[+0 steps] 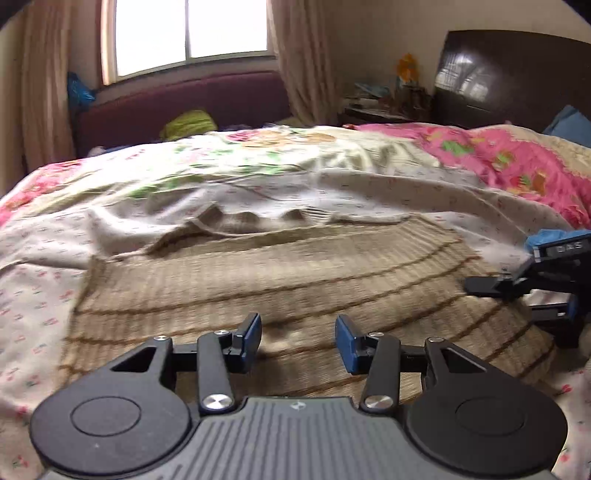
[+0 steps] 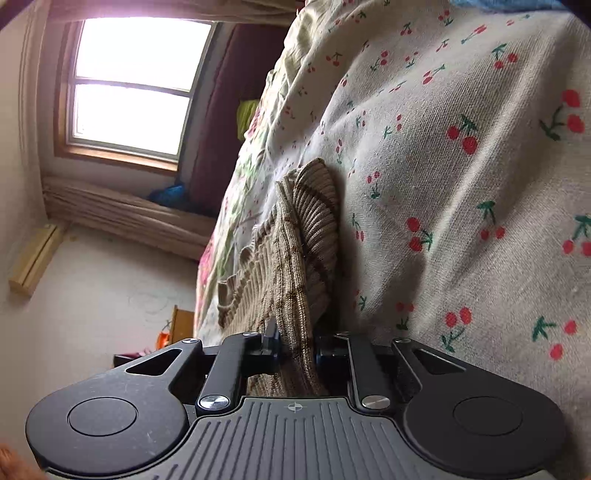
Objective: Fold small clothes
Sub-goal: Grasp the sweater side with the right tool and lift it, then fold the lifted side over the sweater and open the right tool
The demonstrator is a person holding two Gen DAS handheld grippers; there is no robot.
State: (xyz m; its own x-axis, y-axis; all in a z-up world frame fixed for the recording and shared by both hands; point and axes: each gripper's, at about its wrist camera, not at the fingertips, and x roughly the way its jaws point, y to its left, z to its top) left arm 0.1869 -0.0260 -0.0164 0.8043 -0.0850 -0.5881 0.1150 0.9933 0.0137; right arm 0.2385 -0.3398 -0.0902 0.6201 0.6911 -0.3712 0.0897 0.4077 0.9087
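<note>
A beige knitted sweater with thin brown stripes lies spread on the bed. My left gripper is open, its blue pads just above the sweater's near part. My right gripper is shut on a fold of the sweater, tilted sideways at the garment's edge. The right gripper also shows in the left wrist view at the sweater's right side. The sweater's ribbed edge bunches up beyond the right jaws.
The bed sheet is white with red cherries. A flowered cover and a pink quilt lie farther back. A dark headboard, a cluttered nightstand, a maroon couch and a window stand beyond.
</note>
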